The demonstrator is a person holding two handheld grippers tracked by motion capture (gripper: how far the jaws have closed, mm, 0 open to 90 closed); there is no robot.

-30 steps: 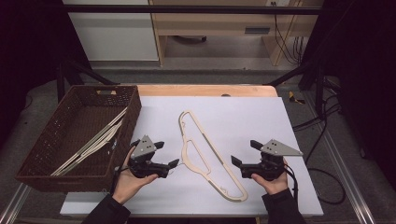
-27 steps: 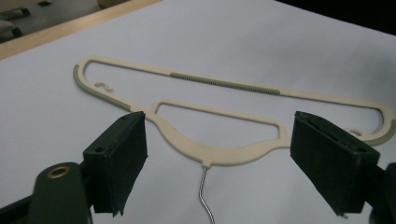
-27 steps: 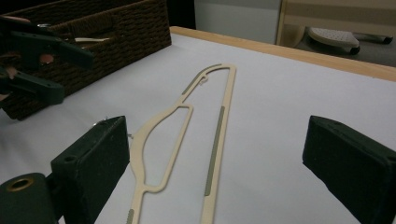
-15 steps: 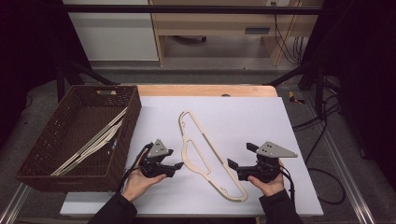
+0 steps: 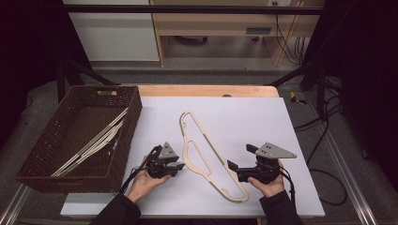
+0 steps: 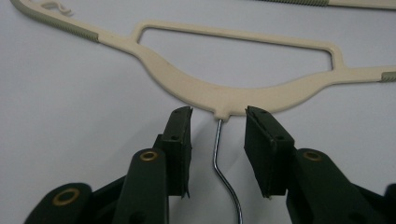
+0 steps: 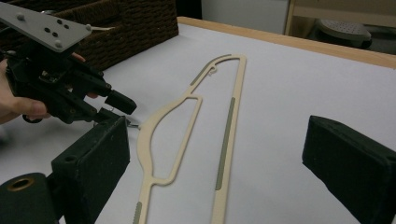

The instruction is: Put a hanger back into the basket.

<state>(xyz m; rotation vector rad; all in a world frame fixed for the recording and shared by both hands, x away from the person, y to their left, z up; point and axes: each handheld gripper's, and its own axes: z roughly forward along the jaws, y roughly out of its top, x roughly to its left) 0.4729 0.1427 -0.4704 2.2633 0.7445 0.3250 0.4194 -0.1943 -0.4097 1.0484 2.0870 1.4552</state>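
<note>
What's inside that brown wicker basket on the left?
The wicker basket holds a few cream hangers lying slantwise on its floor. How many, and whatever lies behind its near wall, cannot be made out.

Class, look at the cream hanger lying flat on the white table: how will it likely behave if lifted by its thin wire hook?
The hanger is a thin, open frame, so probably light and fairly stiff. Held by the wire hook between the left gripper's closing fingers, not yet pressing, it may swing or pivot. The smooth, narrow wire could slip.

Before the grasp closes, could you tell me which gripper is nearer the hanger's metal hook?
Left gripper: jaws closing either side of the hook. Right gripper waits across the hanger.
</note>
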